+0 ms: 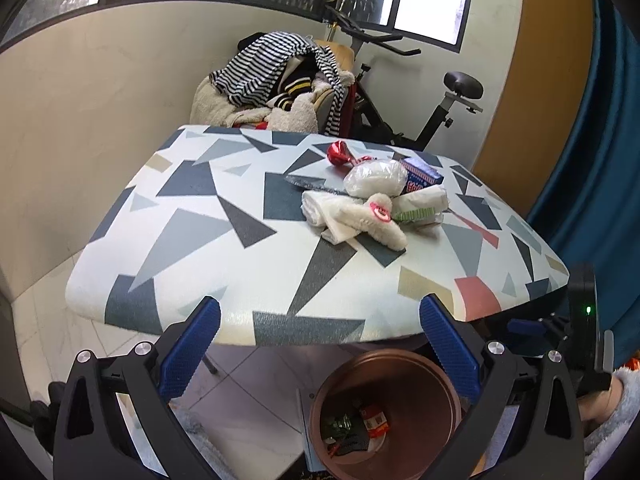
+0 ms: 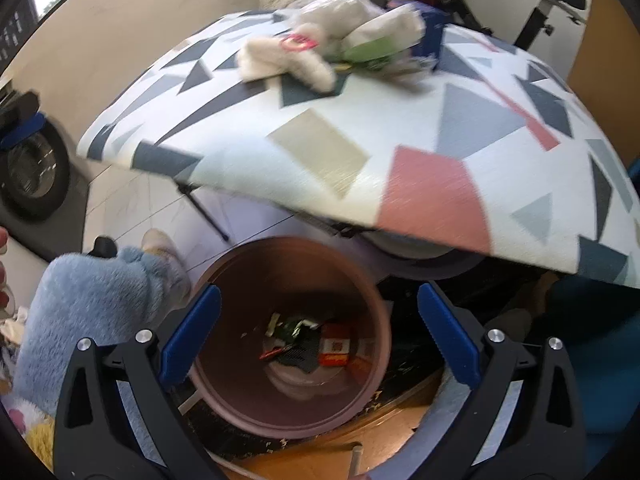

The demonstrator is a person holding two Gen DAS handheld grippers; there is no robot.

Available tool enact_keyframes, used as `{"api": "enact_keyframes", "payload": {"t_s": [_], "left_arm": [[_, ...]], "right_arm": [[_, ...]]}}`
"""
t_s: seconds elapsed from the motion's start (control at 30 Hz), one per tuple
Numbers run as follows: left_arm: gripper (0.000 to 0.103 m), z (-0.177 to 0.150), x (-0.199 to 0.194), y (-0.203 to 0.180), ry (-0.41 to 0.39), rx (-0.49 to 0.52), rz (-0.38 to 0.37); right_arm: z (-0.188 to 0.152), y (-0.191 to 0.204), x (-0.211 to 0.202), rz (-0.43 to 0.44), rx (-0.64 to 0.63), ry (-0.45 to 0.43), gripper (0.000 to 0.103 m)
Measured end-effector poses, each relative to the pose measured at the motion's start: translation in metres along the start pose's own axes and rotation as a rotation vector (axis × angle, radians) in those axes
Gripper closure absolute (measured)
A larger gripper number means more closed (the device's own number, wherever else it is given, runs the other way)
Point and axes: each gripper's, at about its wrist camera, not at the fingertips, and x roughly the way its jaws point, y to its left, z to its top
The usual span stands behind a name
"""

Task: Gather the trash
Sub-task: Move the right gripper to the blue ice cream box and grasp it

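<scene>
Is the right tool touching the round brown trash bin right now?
Apart. In the right wrist view the right tool hangs open above the round brown trash bin, its blue pads clear of the rim, nothing between them.

Trash pile [image 1: 372,204] lying near table's [image 1: 200,240] far right corner; bin [image 2: 288,336] standing on floor below near edge, wrappers [image 2: 308,340] lying inside.

We record, from the left wrist: left gripper [image 1: 320,344] with jaws spread wide and empty; patterned table [image 1: 224,216]; upon it white towels [image 1: 352,216], bagged white bundle [image 1: 376,178], blue box [image 1: 422,174], red foil wrapper [image 1: 339,154]; below, brown bin [image 1: 386,412] containing wrappers.
</scene>
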Motion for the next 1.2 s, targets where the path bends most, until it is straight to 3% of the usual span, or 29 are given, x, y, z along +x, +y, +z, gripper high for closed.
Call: {"api": "enact_keyframes", "payload": {"t_s": [0.3, 0.43, 0.7, 0.87, 0.97, 1.1, 1.2], "left_arm": [[0.006, 0.021, 0.013, -0.018, -0.026, 0.055, 0.0], [0.006, 0.03, 0.021, -0.025, -0.023, 0.067, -0.011], [0.006, 0.042, 0.039, -0.029, -0.004, 0.063, -0.032], [0.006, 0.048, 0.056, -0.023, 0.026, 0.035, -0.063], [0.006, 0.051, 0.068, -0.016, 0.037, 0.022, -0.058], [0.006, 0.055, 0.087, -0.006, 0.061, 0.003, -0.036], [0.006, 0.056, 0.101, 0.001, 0.082, -0.013, -0.014]], "right_arm": [[0.034, -0.045, -0.01, -0.065, 0.09, -0.047, 0.006], [0.051, -0.064, -0.015, -0.028, 0.125, -0.068, 0.006], [0.074, -0.079, -0.025, -0.07, 0.079, -0.146, 0.006], [0.095, -0.09, -0.022, -0.072, 0.037, -0.158, 0.006], [0.111, -0.101, -0.014, -0.062, 0.057, -0.142, 0.006], [0.134, -0.108, -0.002, -0.121, 0.066, -0.152, 0.006], [0.154, -0.116, 0.008, -0.083, 0.083, -0.18, 0.006]]}}
